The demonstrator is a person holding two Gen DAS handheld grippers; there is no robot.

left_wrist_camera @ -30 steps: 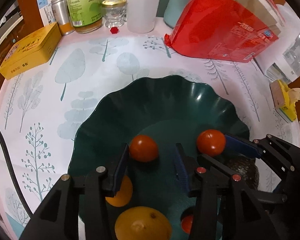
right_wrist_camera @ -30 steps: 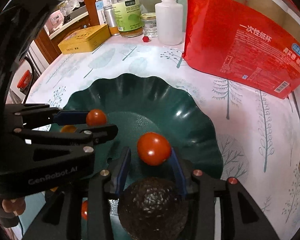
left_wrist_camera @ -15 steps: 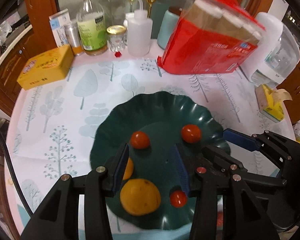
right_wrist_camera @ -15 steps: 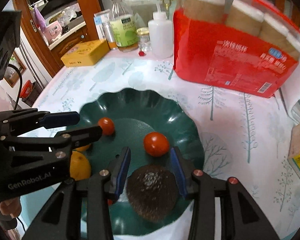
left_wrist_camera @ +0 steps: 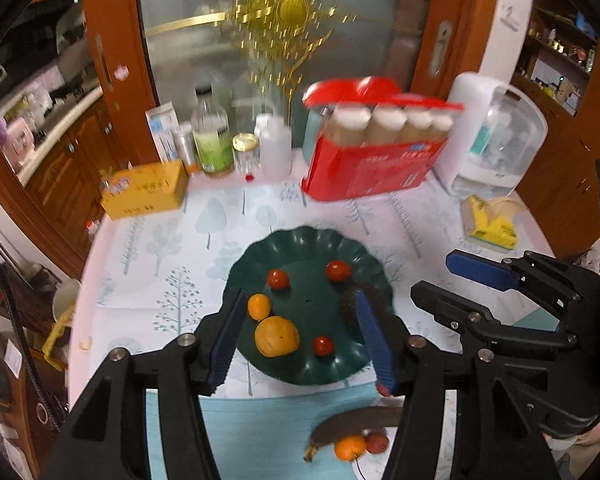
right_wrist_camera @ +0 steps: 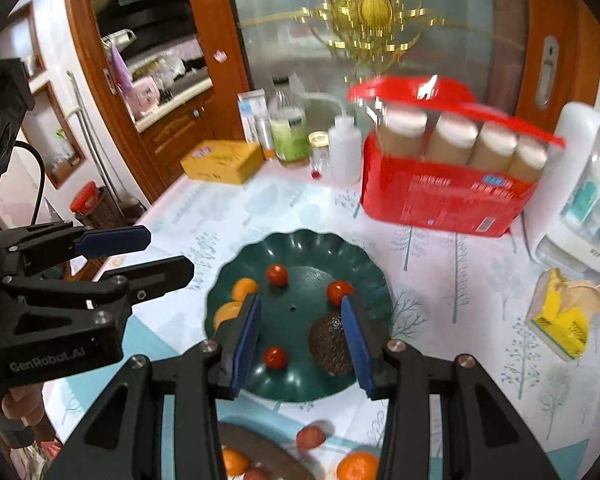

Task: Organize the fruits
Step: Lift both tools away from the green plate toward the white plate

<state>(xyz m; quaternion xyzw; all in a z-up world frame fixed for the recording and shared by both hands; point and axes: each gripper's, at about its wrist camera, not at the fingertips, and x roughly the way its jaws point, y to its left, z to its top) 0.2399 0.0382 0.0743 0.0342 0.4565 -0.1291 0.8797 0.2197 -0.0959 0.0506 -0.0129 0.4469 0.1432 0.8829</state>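
In the middle of the table covered by a white cloth printed with pale trees (left_wrist_camera: 172, 248) sits a dark green plastic plate with a scalloped rim (left_wrist_camera: 296, 240), and most of the fruit lies on it. Three small round red tomatoes (left_wrist_camera: 278, 279) are there: two toward the far side, one on the near right. Two oranges share the left half, a small bright orange mandarin (left_wrist_camera: 259, 306) just beside a larger, duller orange (left_wrist_camera: 277, 336). A dark, bumpy-skinned avocado (right_wrist_camera: 331, 344) rests on the plate's right side, partly hidden in the left wrist view by a finger.

Near the table's front edge, off the plate, lies a blackened overripe banana (left_wrist_camera: 356, 424) with a small mandarin (left_wrist_camera: 349, 447) and a small red fruit (left_wrist_camera: 377, 442) touching it; the right wrist view shows two orange fruits and blurred reddish ones there.

The left gripper (left_wrist_camera: 304, 344) hangs high above the plate, jaws spread wide and holding nothing. The right gripper (right_wrist_camera: 304, 344) hovers likewise, jaws parted and empty.

At the far side stand a red plastic pack of four paper cup stacks (left_wrist_camera: 376, 156), a yellow rectangular tin (left_wrist_camera: 146, 194), a clear bottle with a green label (left_wrist_camera: 212, 140) and a white squeeze bottle (left_wrist_camera: 275, 146).
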